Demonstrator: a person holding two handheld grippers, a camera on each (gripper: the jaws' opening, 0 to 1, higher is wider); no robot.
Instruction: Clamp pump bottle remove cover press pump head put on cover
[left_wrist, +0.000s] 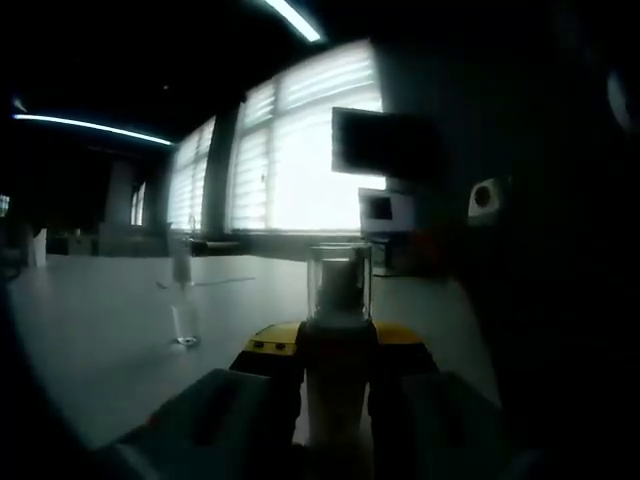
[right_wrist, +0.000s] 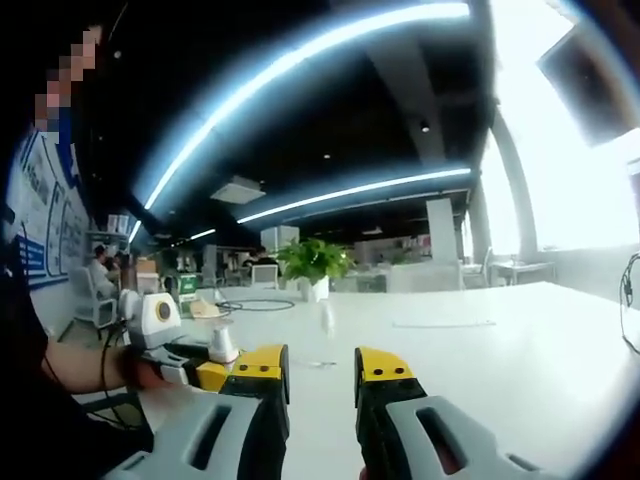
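Left gripper view showed the left gripper (left_wrist: 338, 400) clamped on a pale pump bottle (left_wrist: 338, 385) with a clear cylindrical cover (left_wrist: 340, 285), upright above the white table (left_wrist: 100, 330). In the right gripper view, the right gripper (right_wrist: 322, 385) stood parted, holding nothing, beside them.

My right claw (right_wrist: 322, 400): grey moulded jaw bodies with slotted recesses, yellow caps over black tips, small dark screws on the caps. My left claw (left_wrist: 338, 400): same grey, yellow and black. Dark sleeve (right_wrist: 30, 400) left of right claw.
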